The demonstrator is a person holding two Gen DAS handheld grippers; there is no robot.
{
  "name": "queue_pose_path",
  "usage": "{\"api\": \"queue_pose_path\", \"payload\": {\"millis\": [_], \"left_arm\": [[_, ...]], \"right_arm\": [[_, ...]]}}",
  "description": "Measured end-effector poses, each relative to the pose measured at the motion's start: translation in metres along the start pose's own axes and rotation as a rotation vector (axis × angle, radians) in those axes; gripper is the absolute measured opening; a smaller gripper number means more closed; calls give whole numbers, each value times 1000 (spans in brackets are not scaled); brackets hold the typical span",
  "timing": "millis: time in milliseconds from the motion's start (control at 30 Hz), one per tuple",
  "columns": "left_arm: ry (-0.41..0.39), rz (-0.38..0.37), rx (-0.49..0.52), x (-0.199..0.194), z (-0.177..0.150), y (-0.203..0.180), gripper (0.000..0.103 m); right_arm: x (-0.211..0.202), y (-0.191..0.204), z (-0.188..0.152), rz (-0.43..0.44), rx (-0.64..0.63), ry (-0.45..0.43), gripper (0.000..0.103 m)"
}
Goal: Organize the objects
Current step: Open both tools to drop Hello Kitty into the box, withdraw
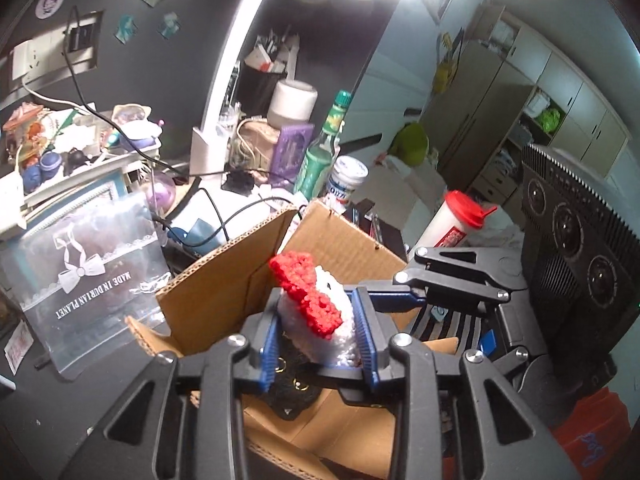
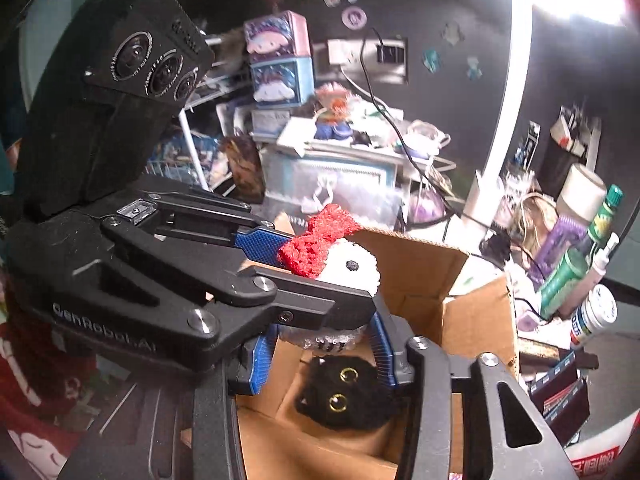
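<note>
Nearest, left gripper (image 1: 318,302) clamped narrow on white crochet toy (image 1: 340,336), blue pads (image 1: 272,344) pressing both flanks, red bow (image 1: 308,292) sticking up above the pads. Toy held in the air over the open mouth of cardboard box (image 1: 224,256), not yet inside. Right gripper (image 2: 326,334) in close from the other side, half-wide, pads (image 2: 382,344) flanking the toy's lower end; cannot tell whether pressing or just beside. Below both, on the box floor, black crochet toy (image 2: 340,396) with gold ring eyes, lying face up, already put away. Step in hand, by judgement: carrying the white toy to the box for dropping next to the black one. Next move probably calls for lowering past the raised flaps, clearing the right gripper out of the way or letting it steady the toy, then spreading the left fingers directly above free floor so no landing on a flap edge. Box standing on the dark worktop (image 1: 32,400), flaps up toward the far side. Count near: grippers two, white toy one, black toy one, box one. Beyond the box's far edge: clear pouch (image 1: 88,264) with printed bow, one, at the left; green bottle (image 1: 320,156), one; white jar (image 1: 346,178) with blue lettering, one; red-capped white bottle (image 1: 456,220), one, at the right. Farther back, cluttered shelves and stickers on the dark wall, too many and too small for counting.
</note>
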State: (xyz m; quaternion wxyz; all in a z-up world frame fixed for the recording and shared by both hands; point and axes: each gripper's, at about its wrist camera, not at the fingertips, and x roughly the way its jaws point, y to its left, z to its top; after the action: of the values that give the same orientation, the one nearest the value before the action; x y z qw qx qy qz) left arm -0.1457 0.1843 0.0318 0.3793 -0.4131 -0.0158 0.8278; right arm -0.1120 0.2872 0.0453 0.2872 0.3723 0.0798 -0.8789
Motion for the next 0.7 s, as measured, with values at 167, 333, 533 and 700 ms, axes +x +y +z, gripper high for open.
{"api": "queue_pose_path", "payload": {"millis": [167, 333, 533, 700], "left_arm": [[-15, 18, 5, -7, -1, 2, 78], [-64, 42, -19, -31, -4, 10, 79], [-141, 99, -20, -68, -17, 16, 79], [-231, 192, -20, -107, -43, 23, 84]], "right_arm": [[0, 6, -1, -25, -36, 11, 71], [-5, 7, -1, -36, -34, 5, 71], [-4, 15, 1, -32, -28, 6, 71], [-12, 38, 2, 24, -36, -53, 71]]}}
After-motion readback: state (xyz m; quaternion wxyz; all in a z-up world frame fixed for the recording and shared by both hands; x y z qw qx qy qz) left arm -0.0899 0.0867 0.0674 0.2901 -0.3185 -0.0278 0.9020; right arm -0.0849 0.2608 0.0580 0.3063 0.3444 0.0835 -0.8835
